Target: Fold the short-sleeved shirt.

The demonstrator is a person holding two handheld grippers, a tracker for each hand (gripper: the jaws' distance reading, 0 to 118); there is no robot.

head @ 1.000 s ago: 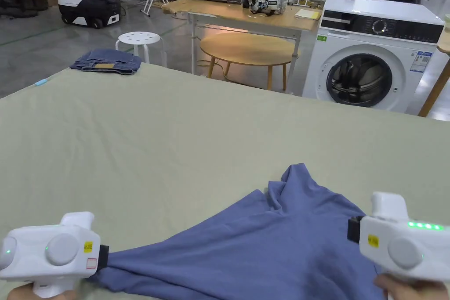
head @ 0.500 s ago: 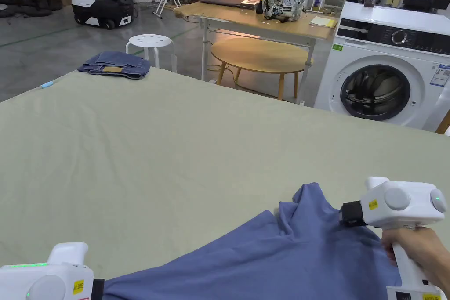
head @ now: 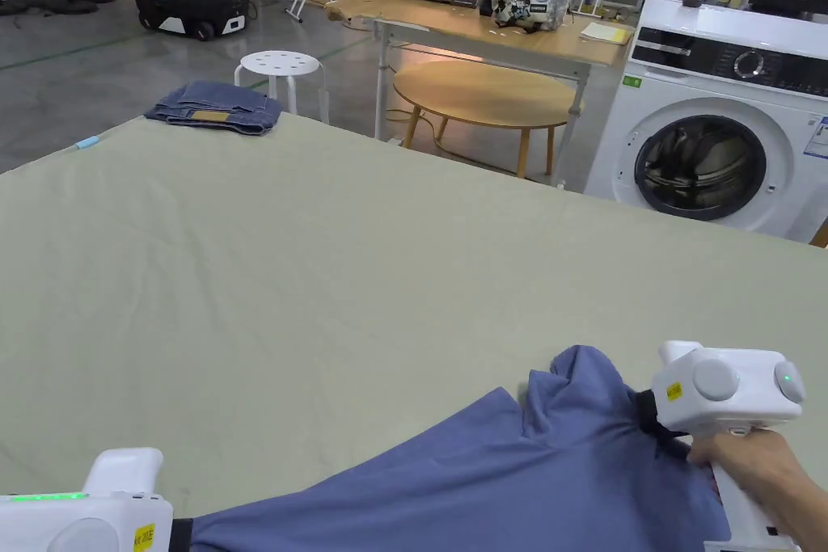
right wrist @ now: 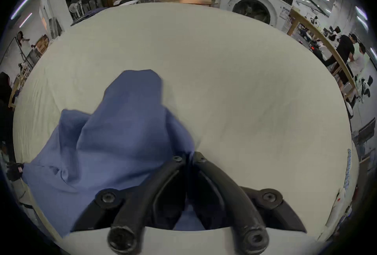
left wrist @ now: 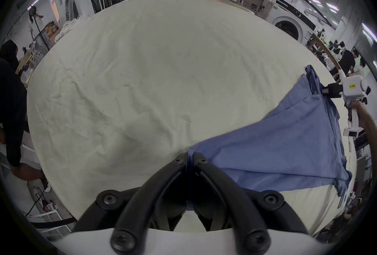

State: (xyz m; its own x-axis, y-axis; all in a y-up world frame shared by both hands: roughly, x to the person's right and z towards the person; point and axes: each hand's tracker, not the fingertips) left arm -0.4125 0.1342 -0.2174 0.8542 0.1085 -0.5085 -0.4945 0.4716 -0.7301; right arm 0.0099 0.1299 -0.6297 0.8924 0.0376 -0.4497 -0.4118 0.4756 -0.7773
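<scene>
Clearly mid-spread: left tool (left wrist: 190, 157) clamped on a bunched corner of the blue short-sleeved shirt (head: 485, 473), both jaws pressing a thin pinch of cloth between their tips; right tool (right wrist: 189, 158) likewise closed on the shirt's other side, cloth gathered between its jaws and spilling away from them in loose folds. Seen from the head view, left tool (head: 182, 533) low beside the shirt's near-left corner, right tool (head: 647, 416) at the shirt's right edge, held by a hand (head: 760, 473). Cloth drawn into a taut fan between the two grips, with a rumpled peak just beside the right tool. Shirt lying on the near part of the pale green tabletop (head: 323, 254), well apart from the folded jeans (head: 214, 107) at the far corner. Judged as the flattening step, no fold made yet. Next move probably calls for pulling the two grips apart evenly and laying the cloth flat on the tabletop, smoothing out the peak before any fold.
</scene>
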